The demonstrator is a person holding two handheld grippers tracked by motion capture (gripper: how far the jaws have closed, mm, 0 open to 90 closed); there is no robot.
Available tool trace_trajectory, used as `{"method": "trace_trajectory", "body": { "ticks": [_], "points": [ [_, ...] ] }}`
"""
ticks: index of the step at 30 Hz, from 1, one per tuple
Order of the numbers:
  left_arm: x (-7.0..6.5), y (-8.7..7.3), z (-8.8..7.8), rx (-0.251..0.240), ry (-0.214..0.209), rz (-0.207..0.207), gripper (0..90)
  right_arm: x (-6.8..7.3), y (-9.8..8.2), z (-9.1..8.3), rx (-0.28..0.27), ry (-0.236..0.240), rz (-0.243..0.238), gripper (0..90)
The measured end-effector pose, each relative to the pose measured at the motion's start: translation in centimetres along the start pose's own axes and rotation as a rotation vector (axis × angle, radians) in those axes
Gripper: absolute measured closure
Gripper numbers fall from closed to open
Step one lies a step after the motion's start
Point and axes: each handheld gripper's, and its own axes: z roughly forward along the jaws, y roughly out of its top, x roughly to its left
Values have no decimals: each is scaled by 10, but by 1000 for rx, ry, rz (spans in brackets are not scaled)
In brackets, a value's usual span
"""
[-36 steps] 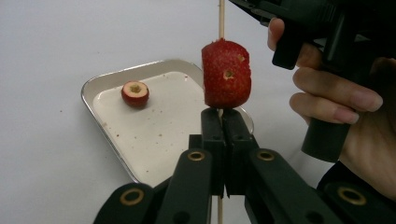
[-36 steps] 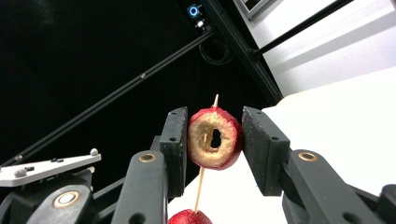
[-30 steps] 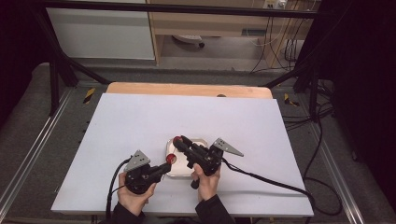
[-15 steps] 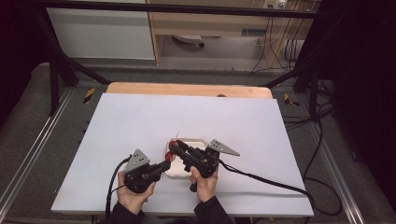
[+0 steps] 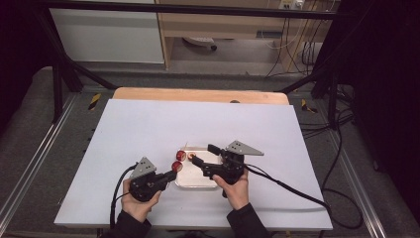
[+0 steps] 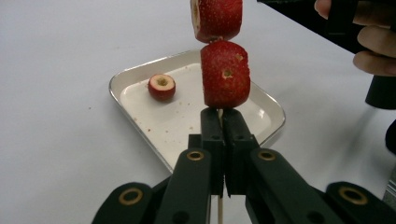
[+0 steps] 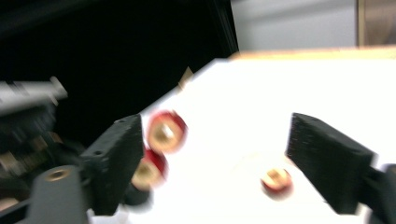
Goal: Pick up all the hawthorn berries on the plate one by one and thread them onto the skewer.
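My left gripper [image 5: 172, 173] [image 6: 223, 116] is shut on a thin wooden skewer [image 6: 219, 210] that points away from it. Two red fruit pieces are threaded on the skewer, the nearer [image 6: 225, 74] [image 5: 177, 166] and the farther [image 6: 217, 18] [image 5: 181, 155]. A third red piece [image 6: 162, 87] [image 7: 277, 180] lies in the small metal tray [image 6: 182, 121] [image 5: 198, 179]. My right gripper [image 5: 205, 154] [image 7: 219, 158] hovers over the tray, right of the skewer. Its jaws have just been opening and now stand wide apart, pressing on nothing. The right gripper view is blurred.
The tray sits on a white tabletop [image 5: 148, 124] with a wooden strip [image 5: 198, 95] along its far edge. Black frame posts and cables stand around the table. The hand on the right gripper [image 6: 369, 37] is close to the skewer's tip.
The right gripper has drawn back to the right, away from the skewer, and its jaws have spread wide. The left gripper and its skewer have stayed put.
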Motion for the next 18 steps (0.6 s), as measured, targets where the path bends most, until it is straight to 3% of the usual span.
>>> {"method": "trace_trajectory", "body": {
  "ticks": [1,2,3,5,7,9,18],
  "points": [
    [1,-1,0,2,-2,2,883,-6,-1,-1,97,-38,-50,124],
    [2,-1,0,4,-2,4,883,-6,-1,-1,97,-38,-50,124],
    [4,-2,0,9,-1,3,883,-8,-1,-1,131,-48,-68,111],
    [7,-3,0,14,-6,4,882,-13,-5,-1,254,-86,-153,77],
    [9,-4,-1,14,-7,9,881,-14,-6,0,279,-91,-169,77],
    [13,-6,-3,12,-3,12,881,-17,-8,2,356,-91,-190,70],
    [26,-10,-11,23,14,10,880,-23,-1,9,416,-126,-180,68]
  ]
}}
